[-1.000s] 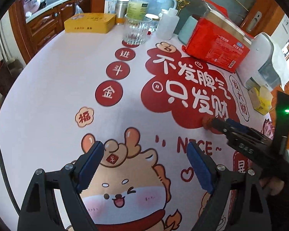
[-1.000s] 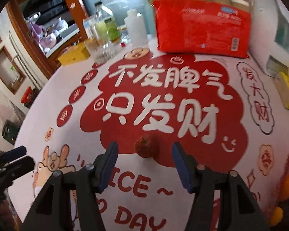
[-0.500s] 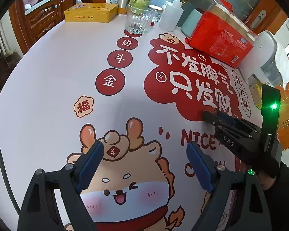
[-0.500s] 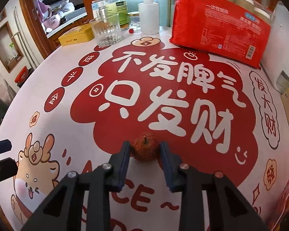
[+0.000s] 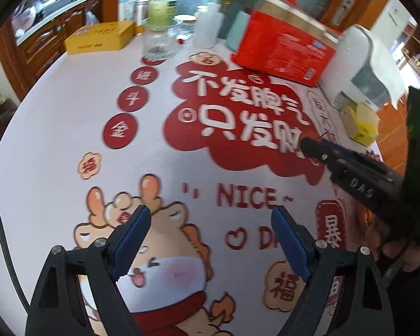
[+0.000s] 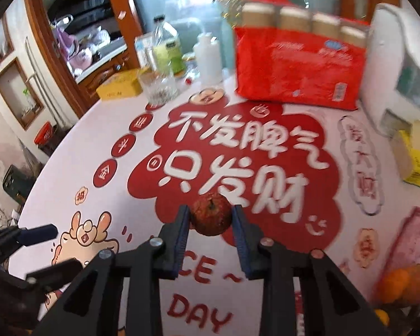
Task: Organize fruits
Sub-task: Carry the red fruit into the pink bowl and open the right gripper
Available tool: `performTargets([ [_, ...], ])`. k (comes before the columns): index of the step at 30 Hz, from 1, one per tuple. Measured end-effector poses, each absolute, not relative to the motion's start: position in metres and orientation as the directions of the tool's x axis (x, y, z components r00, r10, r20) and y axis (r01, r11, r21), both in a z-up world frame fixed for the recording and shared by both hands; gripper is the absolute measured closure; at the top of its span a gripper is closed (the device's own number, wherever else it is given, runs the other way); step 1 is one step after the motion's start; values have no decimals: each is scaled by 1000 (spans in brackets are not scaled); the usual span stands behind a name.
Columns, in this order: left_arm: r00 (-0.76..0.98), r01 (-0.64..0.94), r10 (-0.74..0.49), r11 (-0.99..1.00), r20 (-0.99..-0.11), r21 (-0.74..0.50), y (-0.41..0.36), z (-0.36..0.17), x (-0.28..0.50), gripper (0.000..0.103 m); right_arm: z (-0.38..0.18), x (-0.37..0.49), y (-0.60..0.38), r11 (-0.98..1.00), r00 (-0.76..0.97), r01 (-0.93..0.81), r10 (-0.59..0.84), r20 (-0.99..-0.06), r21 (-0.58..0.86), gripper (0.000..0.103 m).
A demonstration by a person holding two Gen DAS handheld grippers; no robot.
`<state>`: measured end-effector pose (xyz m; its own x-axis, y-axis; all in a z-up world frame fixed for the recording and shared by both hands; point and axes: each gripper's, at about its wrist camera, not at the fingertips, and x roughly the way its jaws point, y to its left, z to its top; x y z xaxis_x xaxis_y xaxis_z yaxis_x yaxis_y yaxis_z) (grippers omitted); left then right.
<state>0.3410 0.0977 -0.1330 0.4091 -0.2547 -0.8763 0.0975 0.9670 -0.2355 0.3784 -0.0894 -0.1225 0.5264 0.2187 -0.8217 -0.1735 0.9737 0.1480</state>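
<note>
A small wrinkled red fruit (image 6: 210, 213) sits between the blue pads of my right gripper (image 6: 210, 216), which is shut on it and holds it just above the printed tablecloth (image 6: 103, 128). In the left wrist view that same right gripper (image 5: 305, 144) reaches in from the right, and the fruit is hidden behind its tip. My left gripper (image 5: 210, 224) hangs open over the cartoon print with nothing between its fingers. Orange fruits (image 6: 403, 282) lie at the lower right edge of the right wrist view.
Along the far side of the round table stand a red pack of paper cups (image 6: 299, 70), a drinking glass (image 6: 157, 88), a plastic bottle (image 6: 166, 47), a white squeeze bottle (image 6: 208, 56), a yellow tin (image 6: 119, 86), a white appliance (image 6: 400, 67) and a yellow box (image 6: 417, 162).
My right gripper has closed on the red fruit and lifted it off the cloth. My left gripper stayed open and drifted to the right across the table.
</note>
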Motion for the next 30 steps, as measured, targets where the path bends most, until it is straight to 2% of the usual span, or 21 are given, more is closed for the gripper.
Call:
performTargets([
  [12,428,209,-295,952,-854,-224,16,-101,294,16,-67,315,-190,993,623,-43,111,-774,108,72],
  [26,476,186,-281,958,-833,-217,-53,-73,204,16,-87,241,-302,988,558,97,47,-829,121,72],
  [28,486,175,-270,962,-831,-210,-56,-70,191,16,-91,237,-313,985,557,112,50,-829,135,66],
  [29,491,167,-262,964,-831,-205,-57,-68,184,16,-92,235,-318,983,553,122,46,-832,135,55],
  [30,495,161,-256,966,-831,-202,-58,-66,178,16,-92,231,-321,982,555,130,43,-831,138,49],
])
